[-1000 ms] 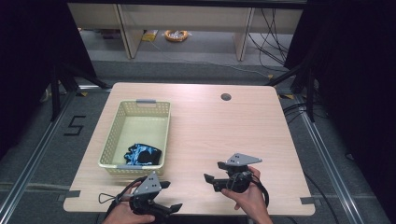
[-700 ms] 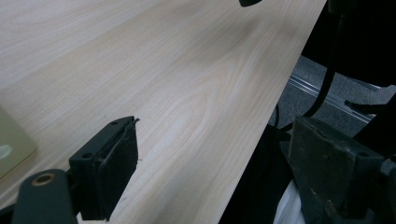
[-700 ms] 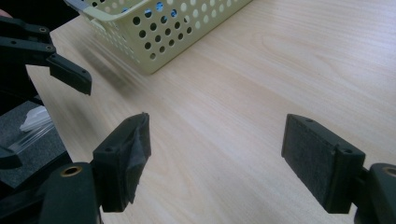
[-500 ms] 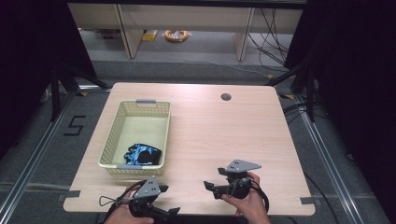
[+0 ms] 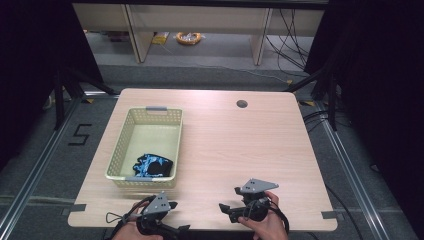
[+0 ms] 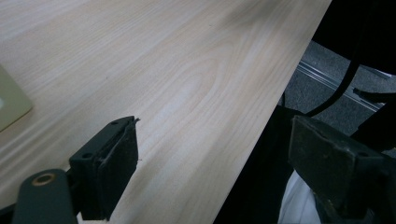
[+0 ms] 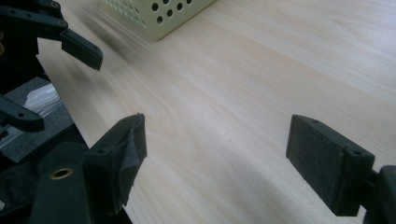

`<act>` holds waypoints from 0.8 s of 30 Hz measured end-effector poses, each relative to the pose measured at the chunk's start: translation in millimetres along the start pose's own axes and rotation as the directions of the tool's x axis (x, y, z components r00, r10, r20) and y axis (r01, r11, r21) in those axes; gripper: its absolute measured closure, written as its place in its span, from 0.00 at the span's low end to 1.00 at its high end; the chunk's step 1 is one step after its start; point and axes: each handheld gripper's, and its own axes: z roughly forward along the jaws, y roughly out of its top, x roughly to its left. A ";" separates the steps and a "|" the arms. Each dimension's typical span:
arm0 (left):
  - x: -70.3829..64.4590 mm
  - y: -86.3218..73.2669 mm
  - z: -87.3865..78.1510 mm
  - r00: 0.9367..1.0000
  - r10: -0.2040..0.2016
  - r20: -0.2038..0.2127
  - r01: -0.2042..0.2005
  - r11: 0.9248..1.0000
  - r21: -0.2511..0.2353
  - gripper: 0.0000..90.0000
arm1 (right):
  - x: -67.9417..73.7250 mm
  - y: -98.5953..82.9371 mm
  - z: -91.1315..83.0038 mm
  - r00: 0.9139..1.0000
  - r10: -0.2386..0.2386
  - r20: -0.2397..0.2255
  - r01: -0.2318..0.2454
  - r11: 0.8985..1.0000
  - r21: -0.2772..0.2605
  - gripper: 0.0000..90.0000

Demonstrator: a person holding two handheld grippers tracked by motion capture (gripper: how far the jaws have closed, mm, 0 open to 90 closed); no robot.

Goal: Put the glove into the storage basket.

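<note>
A pale green plastic basket [image 5: 150,131] stands on the left half of the wooden table [image 5: 240,145]. A crumpled black and blue cloth [image 5: 152,165] lies in its near end. My left gripper [image 5: 178,217] is at the table's front edge, below the basket. It is open and empty, and in the left gripper view [image 6: 219,158] its jaws straddle that edge. My right gripper [image 5: 225,212] sits to its right, pointing left, also open [image 7: 219,154] with only bare wood between its pads. The right gripper view catches the left gripper's jaws [image 7: 79,46] and a basket corner [image 7: 159,14].
A round cable hole [image 5: 242,104] lies near the table's far edge. Grey tape tabs [image 5: 329,215] mark the front corners. Beyond the table are shelf legs, cables and an orange coil [image 5: 189,37] on the floor. A dark cable [image 6: 345,70] hangs past the table's front edge.
Both grippers have drawn back toward the table's front edge, the left one partly off it. Both stay open and empty. The basket and cloth have not moved.
</note>
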 end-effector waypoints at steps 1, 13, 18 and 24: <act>1.0 -0.6 -0.1 1.000 0.013 -0.016 -0.013 1.000 0.014 0.17 | 0.0 0.0 0.0 1.000 0.000 0.000 0.000 1.000 0.000 0.23; -1.5 -7.2 -2.1 0.999 -0.028 -0.020 0.028 1.000 0.003 0.17 | 5.3 -16.4 -2.1 0.998 -0.057 0.003 0.057 0.997 0.044 0.20; 0.8 -7.1 -3.6 1.000 0.003 -0.031 -0.002 1.000 0.023 0.17 | 5.9 -19.8 -1.1 0.998 -0.062 -0.008 0.063 0.997 0.047 0.19; 1.1 -8.1 -0.8 0.999 -0.029 -0.029 0.029 1.000 0.008 0.17 | 5.4 -21.4 -0.5 0.997 -0.081 0.015 0.079 0.995 0.066 0.19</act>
